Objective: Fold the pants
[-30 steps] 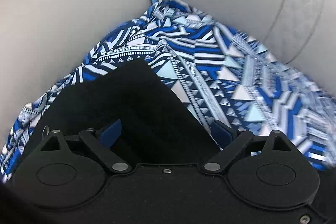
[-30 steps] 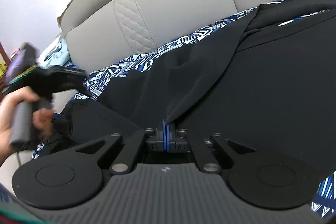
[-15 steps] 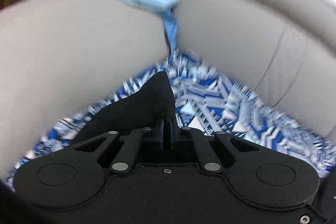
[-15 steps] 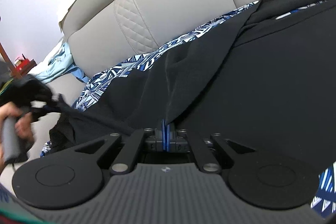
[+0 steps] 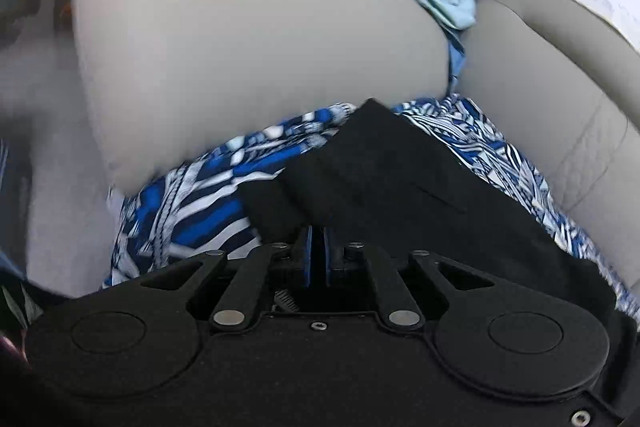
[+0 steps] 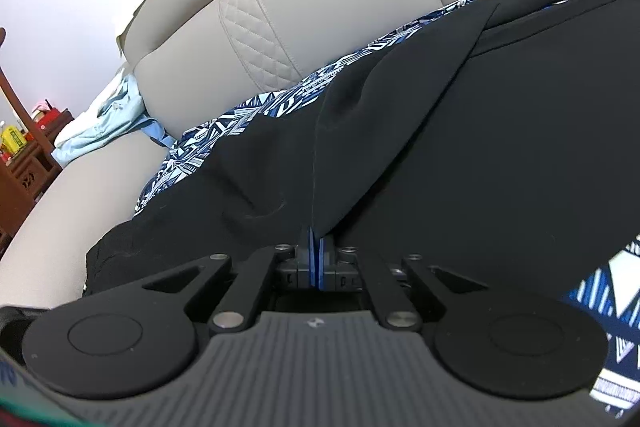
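Black pants (image 6: 460,131) lie spread over a blue and white patterned cloth (image 6: 248,115) on a beige sofa. My right gripper (image 6: 316,239) is shut on a raised fold of the pants, which rises in a ridge from its blue pads. In the left wrist view the pants (image 5: 384,171) show a corner and a pocket slit lying over the patterned cloth (image 5: 208,195). My left gripper (image 5: 317,239) is shut on the near edge of that black fabric, pads close together. The view is blurred with motion.
The sofa armrest (image 5: 240,39) bulges close ahead of the left gripper, with the quilted backrest (image 6: 280,19) behind. A light blue garment (image 6: 104,123) lies wedged at the sofa's corner. Dark wooden furniture (image 6: 24,163) stands beyond the armrest.
My left gripper went from open over the pants to shut on their edge, then swung toward the armrest pulling the fabric along. The hand and left gripper left the right wrist view. The right gripper stayed put.
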Motion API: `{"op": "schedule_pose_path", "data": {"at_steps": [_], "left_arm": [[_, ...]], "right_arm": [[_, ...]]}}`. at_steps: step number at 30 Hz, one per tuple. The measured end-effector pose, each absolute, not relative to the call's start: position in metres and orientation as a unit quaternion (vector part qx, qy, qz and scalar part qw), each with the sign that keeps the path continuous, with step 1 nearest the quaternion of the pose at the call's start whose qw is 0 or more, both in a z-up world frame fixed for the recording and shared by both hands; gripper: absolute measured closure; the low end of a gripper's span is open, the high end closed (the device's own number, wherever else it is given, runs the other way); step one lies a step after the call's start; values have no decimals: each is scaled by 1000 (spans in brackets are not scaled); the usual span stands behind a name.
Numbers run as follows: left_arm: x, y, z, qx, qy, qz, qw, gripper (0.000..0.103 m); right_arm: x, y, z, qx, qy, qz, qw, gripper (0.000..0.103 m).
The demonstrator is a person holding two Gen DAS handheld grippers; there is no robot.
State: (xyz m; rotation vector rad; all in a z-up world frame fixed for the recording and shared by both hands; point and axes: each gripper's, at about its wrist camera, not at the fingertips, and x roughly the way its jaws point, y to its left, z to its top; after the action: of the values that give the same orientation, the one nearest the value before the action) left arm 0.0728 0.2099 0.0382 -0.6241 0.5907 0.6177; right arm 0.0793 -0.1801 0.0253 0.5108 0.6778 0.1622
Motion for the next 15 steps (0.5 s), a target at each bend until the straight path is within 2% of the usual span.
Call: {"op": "schedule_pose_path", "data": {"at_steps": [3, 4, 5, 6, 7, 8, 12, 15], "left_arm": [[73, 214, 39, -301, 279, 275, 869, 95], [72, 215, 40, -302, 274, 274, 871, 90], [73, 216, 42, -305, 269, 271, 873, 76], [74, 218, 43, -310, 263, 265, 874, 67], [76, 219, 43, -319, 257, 259, 874, 50], [79, 222, 42, -330, 253, 255, 873, 44], [96, 233, 40, -365, 265, 253, 856, 43], [98, 232, 41, -370, 247, 237, 864, 36]], "right_arm": [[76, -183, 24, 251, 327, 79, 908, 99], [76, -184, 23, 253, 326, 78, 907, 99], [76, -184, 23, 254, 326, 77, 907, 99], [75, -183, 23, 254, 326, 76, 907, 99], [75, -182, 24, 252, 326, 74, 908, 99], [76, -180, 24, 249, 326, 74, 909, 99], [77, -178, 25, 244, 324, 73, 911, 99], [75, -179, 24, 247, 323, 73, 911, 99]]}}
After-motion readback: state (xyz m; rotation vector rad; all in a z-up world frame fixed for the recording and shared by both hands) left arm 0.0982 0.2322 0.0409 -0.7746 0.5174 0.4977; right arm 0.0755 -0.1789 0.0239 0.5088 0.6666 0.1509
